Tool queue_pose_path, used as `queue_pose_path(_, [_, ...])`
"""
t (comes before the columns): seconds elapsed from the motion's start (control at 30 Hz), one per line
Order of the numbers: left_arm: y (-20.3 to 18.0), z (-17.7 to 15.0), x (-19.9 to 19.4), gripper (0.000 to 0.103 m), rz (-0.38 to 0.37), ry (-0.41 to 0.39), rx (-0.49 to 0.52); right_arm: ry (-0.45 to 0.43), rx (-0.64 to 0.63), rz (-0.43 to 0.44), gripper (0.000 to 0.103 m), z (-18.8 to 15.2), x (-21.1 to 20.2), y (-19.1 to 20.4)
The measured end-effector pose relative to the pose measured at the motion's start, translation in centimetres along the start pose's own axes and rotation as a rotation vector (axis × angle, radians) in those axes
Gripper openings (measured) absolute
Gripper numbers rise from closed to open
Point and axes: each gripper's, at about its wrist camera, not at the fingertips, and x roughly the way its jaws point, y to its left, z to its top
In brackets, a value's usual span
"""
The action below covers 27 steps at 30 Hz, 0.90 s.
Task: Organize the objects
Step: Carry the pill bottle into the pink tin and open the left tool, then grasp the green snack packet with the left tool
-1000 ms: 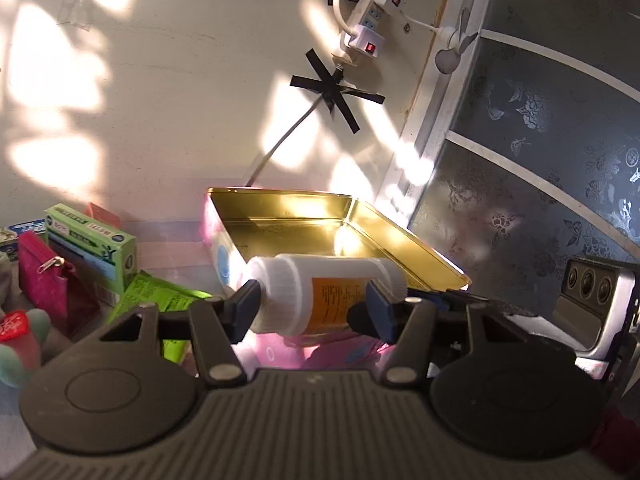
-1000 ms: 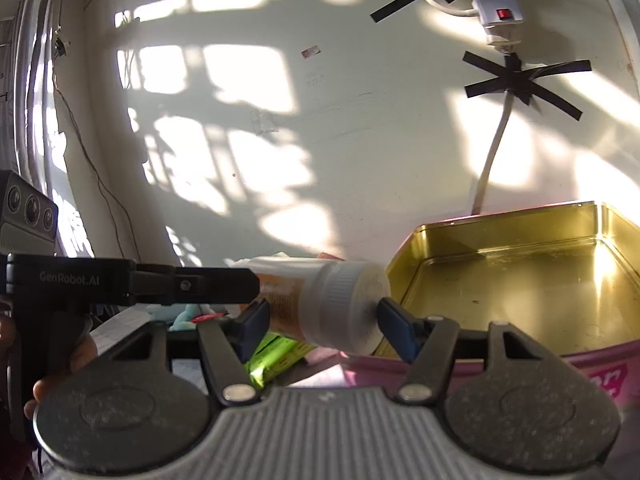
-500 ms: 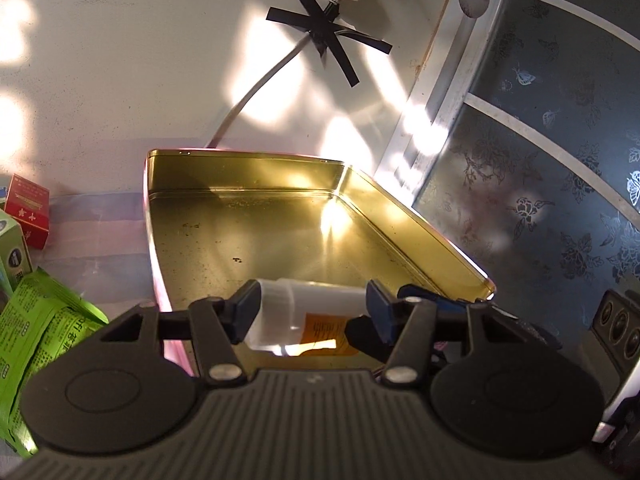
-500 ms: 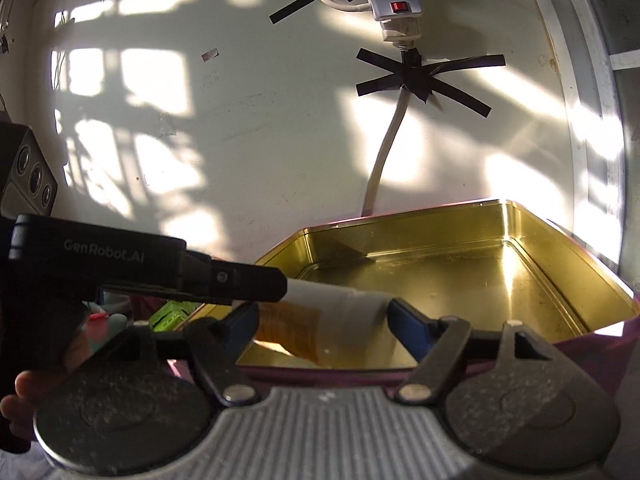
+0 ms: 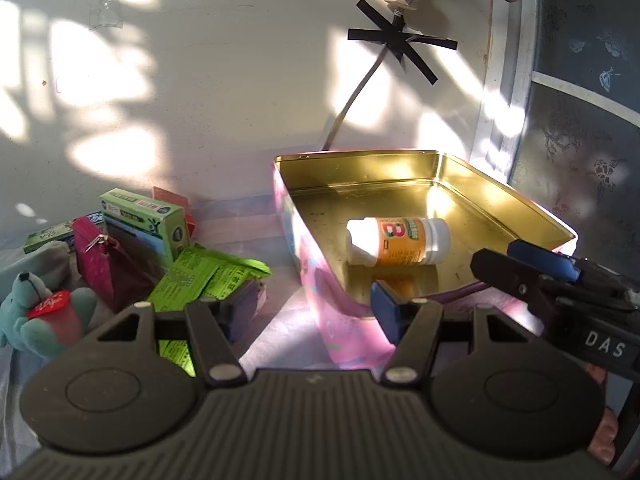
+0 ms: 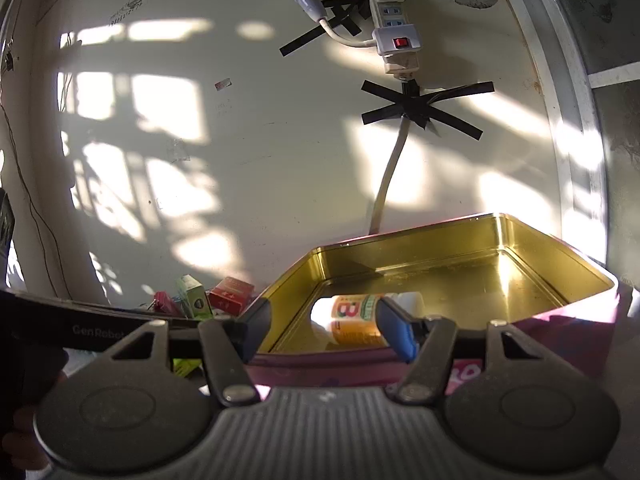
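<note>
A white pill bottle with an orange label (image 5: 398,246) lies on its side inside the gold-lined tin box (image 5: 520,204). It also shows in the right wrist view (image 6: 356,322), in the same tin (image 6: 560,256). My left gripper (image 5: 314,312) is open and empty, pulled back in front of the tin's pink near corner. My right gripper (image 6: 326,334) is open and empty, just outside the tin's near wall. The right gripper's fingers (image 5: 532,264) show at the right of the left wrist view.
Left of the tin lie green packets (image 5: 200,276), a green-and-white box (image 5: 144,224), a magenta pouch (image 5: 100,260), a red box (image 5: 172,200) and a small teal plush toy (image 5: 40,312). A taped cable and power strip (image 6: 396,44) hang on the wall behind. A patterned dark panel (image 5: 580,120) stands at right.
Both grippers held the bottle, carried it over the tin and let go. The bottle now lies in the tin, and both grippers have drawn back open.
</note>
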Motion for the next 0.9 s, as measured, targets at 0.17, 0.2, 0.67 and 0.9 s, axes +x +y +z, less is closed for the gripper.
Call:
queue_pose_path(0.17, [3.1,-2.0,-1.4,0.069,0.099,0.018,-0.027,0.022,-0.025,0.058,0.054,-1.3,-1.0,3.8])
queue_pose_path(0.2, [3.7,-2.5,-1.7,0.069,0.126,0.023,-0.030,0.032,-0.032,0.072,0.054,-1.5,-1.0,4.6])
queue_pose_path(0.67, [10.8,-8.0,-4.4,0.070,0.310,0.036,-0.100,0.209,-0.160,0.203,0.054,-6.1,1.4,14.2])
queue_pose_path(0.9, [15.0,-10.1,-5.0,0.071,0.318,0.041,-0.238,0.281,-0.192,0.201,0.054,-6.8,3.5,16.1])
